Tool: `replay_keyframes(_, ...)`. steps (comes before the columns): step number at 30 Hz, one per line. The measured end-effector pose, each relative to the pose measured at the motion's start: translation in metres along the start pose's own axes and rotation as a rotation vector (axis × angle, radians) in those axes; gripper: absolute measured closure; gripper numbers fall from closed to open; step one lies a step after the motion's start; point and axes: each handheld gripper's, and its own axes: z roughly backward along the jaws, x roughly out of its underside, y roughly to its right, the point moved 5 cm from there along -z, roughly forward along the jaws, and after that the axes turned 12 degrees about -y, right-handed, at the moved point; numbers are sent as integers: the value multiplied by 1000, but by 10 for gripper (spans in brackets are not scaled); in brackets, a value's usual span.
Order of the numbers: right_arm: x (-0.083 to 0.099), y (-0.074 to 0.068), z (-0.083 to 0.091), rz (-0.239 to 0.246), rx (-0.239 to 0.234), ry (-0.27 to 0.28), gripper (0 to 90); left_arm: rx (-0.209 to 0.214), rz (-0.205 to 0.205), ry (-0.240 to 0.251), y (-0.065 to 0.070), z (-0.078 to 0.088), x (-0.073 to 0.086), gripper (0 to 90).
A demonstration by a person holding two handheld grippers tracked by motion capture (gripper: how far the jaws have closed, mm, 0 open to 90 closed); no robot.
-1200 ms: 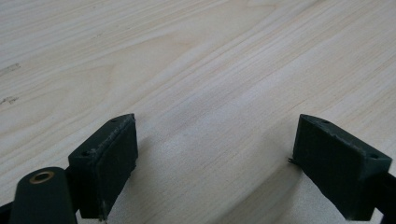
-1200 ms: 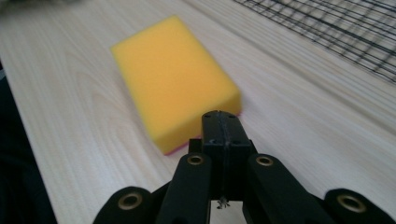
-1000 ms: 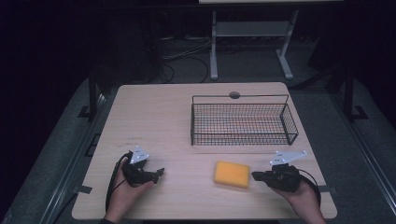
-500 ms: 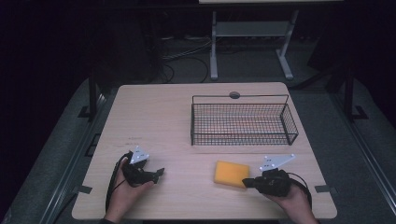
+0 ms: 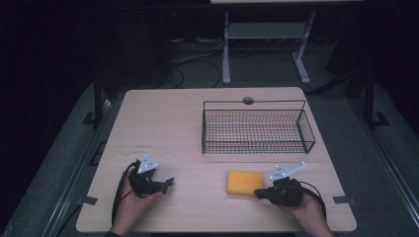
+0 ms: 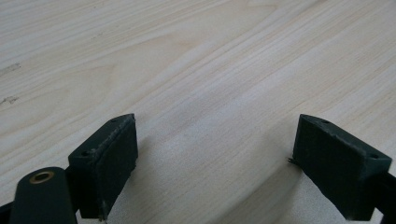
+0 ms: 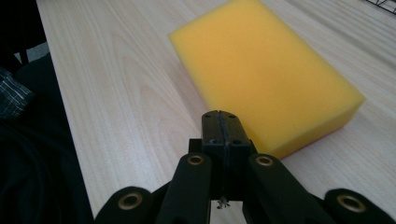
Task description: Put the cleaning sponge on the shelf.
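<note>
A yellow sponge (image 5: 242,182) lies flat on the wooden table (image 5: 183,128), in front of the wire basket (image 5: 257,127). My right gripper (image 5: 259,193) sits just at the sponge's near right corner, its tips touching or nearly touching the sponge (image 7: 266,70). In the right gripper view its jaws are pressed together with nothing between them, so the right gripper (image 7: 222,122) is shut. My left gripper (image 5: 168,183) rests low on the table at the front left. Its jaws stand wide apart over bare wood, so the left gripper (image 6: 215,154) is open.
The black wire basket stands at the back right of the table with nothing in it. A round cable hole (image 5: 248,100) sits behind it. The table's front edge (image 5: 212,229) lies just under both hands. A white stand (image 5: 267,34) is on the floor beyond.
My right gripper has moved left along the front of the table, from the right edge up to the sponge's corner. The left gripper has stayed put.
</note>
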Motion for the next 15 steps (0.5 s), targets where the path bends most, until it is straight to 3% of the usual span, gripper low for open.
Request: replay_keyframes(15, -7, 23, 2, -42, 57, 3, 896, -1, -1, -1, 0, 0, 0, 132)
